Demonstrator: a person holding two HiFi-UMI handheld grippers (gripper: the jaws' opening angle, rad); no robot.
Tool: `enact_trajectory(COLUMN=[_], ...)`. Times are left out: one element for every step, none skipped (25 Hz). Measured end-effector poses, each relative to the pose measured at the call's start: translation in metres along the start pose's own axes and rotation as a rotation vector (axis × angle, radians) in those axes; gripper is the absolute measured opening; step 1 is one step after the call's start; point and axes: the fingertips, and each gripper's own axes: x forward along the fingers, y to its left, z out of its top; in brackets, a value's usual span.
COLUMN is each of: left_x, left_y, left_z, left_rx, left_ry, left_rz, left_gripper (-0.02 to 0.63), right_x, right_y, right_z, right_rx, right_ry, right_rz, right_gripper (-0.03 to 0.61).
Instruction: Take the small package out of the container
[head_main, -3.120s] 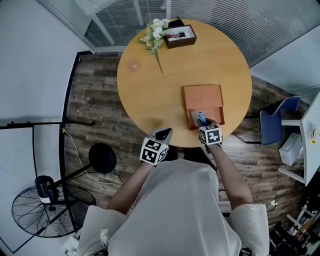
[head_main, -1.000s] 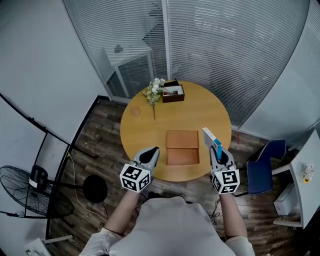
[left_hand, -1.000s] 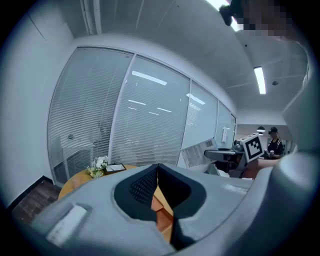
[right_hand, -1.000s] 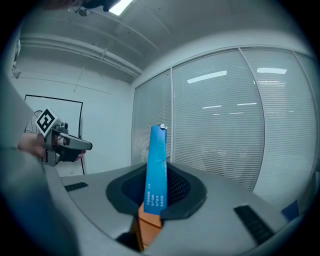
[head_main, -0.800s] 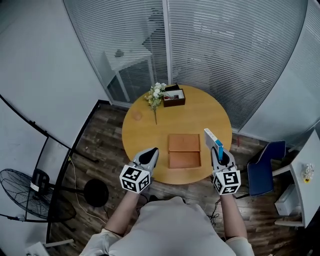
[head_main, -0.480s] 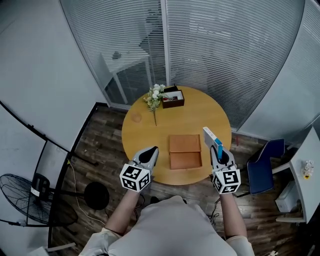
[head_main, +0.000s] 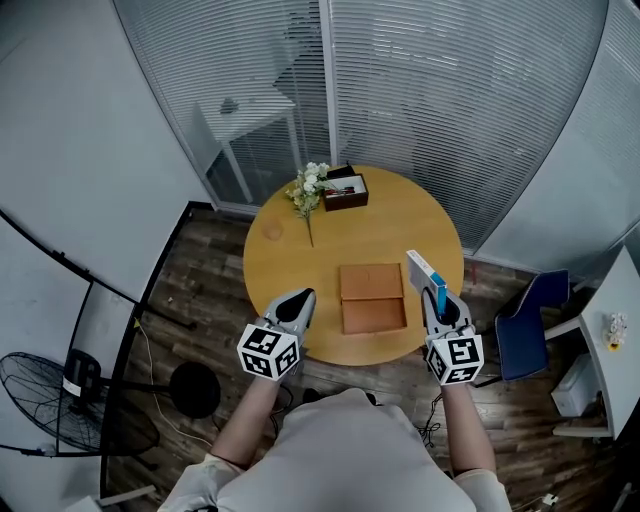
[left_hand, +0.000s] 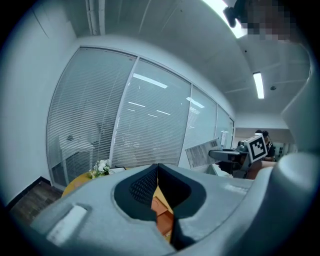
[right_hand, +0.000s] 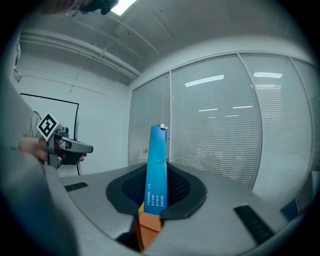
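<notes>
1. Pinching the small package (head_main: 424, 272) upright in the right gripper (head_main: 436, 296), jaws narrowed onto its lower end, right of centre in the head view.
2. Hovering it outside the orange container (head_main: 373, 297), above the table (head_main: 290, 250) edge.
3. Probably needing firm pressure and a level wrist, guarding against tipping.
4. Idling the left gripper (head_main: 297, 305) at lower left, jaws together, empty.

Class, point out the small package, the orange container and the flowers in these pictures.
small package (head_main: 423, 269): head view, on its white broad face.
orange container (head_main: 373, 315): head view, on the bare floor of its nearer half.
flowers (head_main: 313, 184): head view, on the white blossoms.
</notes>
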Motion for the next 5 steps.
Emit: enact_trajectory(left_x=[0.0006,0.0011,0.0016,0.0022,0.0029], left_y=[0.0003,0.001,0.0018,0.0026,0.0034], left_z=[-0.0003,-0.0006,-0.0009,-0.001,-0.0011], left_rx=[-0.005,-0.008,-0.008,-0.008,-0.007], left_ry=[-0.001,-0.001,-0.001,0.0,0.001], left_rz=[-0.001,-0.001,-0.001,-0.001,-0.001], left_gripper=[0.018,0.018,0.018,0.018,0.018], right_x=[0.001,0.0022,0.0037,0.0052,0.0068], right_y=[0.0003,0.0009,0.0017,0.0023,0.0029], right_z=[-0.0004,-0.0005,-0.0004,-0.0001,0.0003], right_rx=[0.0,0.0,0.001,0.001,0.001], right_ry=[0.0,0.0,-0.001,-0.002,-0.003], right_rz=[0.001,0.002,0.003,0.004,0.004], right_gripper=[0.052,0.052,0.052,0.052,0.052])
